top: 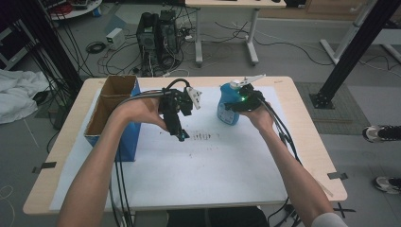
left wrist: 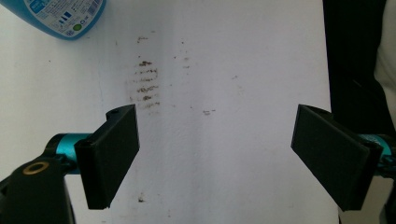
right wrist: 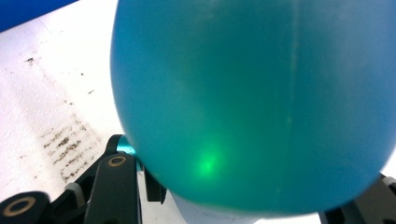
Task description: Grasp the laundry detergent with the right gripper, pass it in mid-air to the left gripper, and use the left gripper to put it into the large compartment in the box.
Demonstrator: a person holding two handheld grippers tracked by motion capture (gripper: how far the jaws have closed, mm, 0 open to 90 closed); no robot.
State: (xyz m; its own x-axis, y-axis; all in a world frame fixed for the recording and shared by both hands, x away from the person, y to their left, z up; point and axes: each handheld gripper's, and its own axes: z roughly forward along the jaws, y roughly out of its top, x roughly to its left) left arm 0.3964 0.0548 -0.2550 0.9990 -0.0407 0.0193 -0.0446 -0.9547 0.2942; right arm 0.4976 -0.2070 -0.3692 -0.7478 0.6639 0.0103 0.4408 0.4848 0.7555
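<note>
The right gripper [top: 242, 101] has its 2 jaws closed around a blue bottle [top: 228, 106] standing on the white mat [top: 198, 165] near the table's [top: 309, 142] far edge. The left gripper [top: 178, 128] hangs tilted over the mat's middle, jaws spread wide with nothing between them, above dark smudges [left wrist: 147, 81]. An open box [top: 116, 101] lines the left edge; the near half of the mat lies free.

A blue bottle [top: 229, 105] with a pale cap stood upright, right of centre in the upper half of the high view, on the white sheet [top: 198, 165] covering the counter. Its rounded blue-green body [right wrist: 252, 102] filled the right gripper view, pressed between that hand-held gripper's jaws. Its labelled base [left wrist: 60, 16] showed at the upper left of the left gripper view.
</note>
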